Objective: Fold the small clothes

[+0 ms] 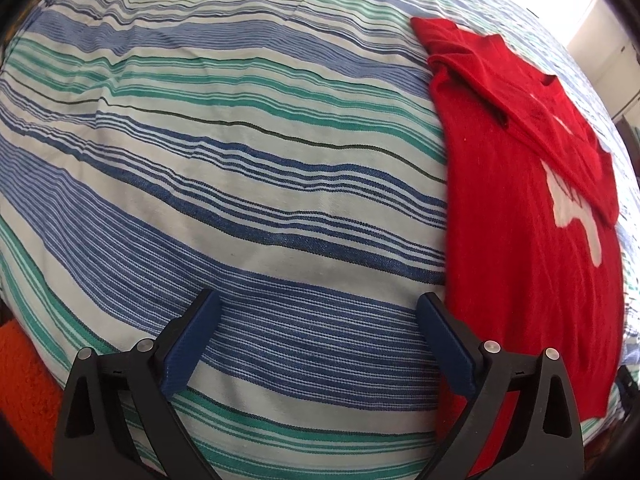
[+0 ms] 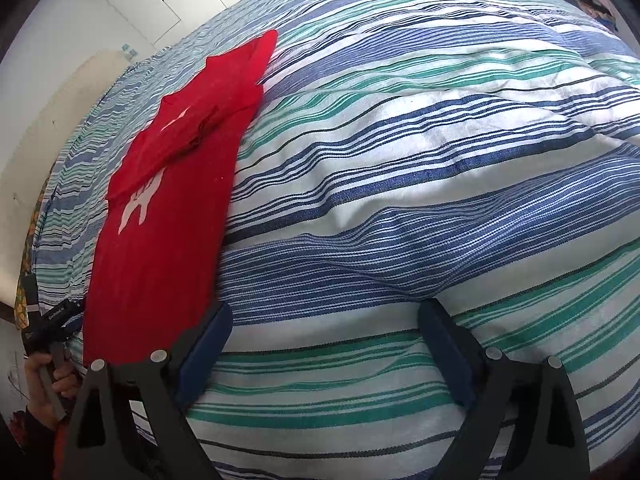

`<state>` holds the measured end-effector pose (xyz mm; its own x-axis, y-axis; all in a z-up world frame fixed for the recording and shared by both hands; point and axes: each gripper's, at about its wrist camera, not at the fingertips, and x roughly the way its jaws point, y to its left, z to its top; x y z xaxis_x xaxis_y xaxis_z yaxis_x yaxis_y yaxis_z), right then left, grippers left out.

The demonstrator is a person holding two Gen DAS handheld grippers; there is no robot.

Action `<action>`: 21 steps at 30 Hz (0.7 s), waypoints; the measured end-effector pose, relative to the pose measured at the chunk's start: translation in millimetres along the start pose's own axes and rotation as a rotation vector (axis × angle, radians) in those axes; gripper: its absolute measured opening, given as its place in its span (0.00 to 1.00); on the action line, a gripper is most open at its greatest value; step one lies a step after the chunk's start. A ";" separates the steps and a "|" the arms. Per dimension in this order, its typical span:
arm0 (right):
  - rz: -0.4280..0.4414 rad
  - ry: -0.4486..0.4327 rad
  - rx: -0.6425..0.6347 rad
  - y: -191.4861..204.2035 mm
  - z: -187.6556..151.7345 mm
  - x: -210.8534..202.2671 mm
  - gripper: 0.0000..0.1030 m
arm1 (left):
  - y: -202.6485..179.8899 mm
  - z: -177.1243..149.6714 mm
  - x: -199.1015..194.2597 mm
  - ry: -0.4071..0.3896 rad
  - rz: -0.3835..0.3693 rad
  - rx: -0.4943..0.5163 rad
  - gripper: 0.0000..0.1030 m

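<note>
A small red T-shirt with a white print lies flat on the striped bedcover, partly folded lengthwise with a sleeve turned in over the chest. My left gripper is open and empty above the cover, its right finger at the shirt's near left edge. In the right wrist view the shirt lies at the left. My right gripper is open and empty above the cover, its left finger beside the shirt's near right edge.
The bed's blue, green and white striped cover fills both views. An orange rug lies at the lower left. A white wall and door stand behind the bed. The person's hand holding the other gripper shows at the lower left.
</note>
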<state>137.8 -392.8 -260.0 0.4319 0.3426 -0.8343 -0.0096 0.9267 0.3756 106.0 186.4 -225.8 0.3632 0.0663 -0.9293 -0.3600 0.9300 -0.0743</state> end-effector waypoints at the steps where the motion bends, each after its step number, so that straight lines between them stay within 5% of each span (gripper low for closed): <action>1: 0.000 0.000 0.000 0.1 0.0 0.1 0.91 | -0.8 0.4 0.6 0.000 0.002 0.001 0.96; 13: 0.025 -0.002 0.004 -1.8 1.7 -2.4 0.94 | 2.9 -3.9 -16.2 0.017 0.000 -0.049 0.96; 17: 0.174 -0.008 0.072 -4.8 5.4 -29.0 0.93 | 2.5 -28.9 -58.4 -0.021 -0.155 -0.076 0.96; 21: 0.245 0.001 0.033 6.7 -1.9 -42.1 0.93 | -21.3 -42.8 -75.1 -0.078 -0.034 0.046 0.96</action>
<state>117.8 -400.7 -223.1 0.4197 0.5570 -0.7167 -0.0845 0.8102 0.5801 49.6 146.1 -169.9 0.4409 0.0610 -0.8955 -0.3069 0.9478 -0.0866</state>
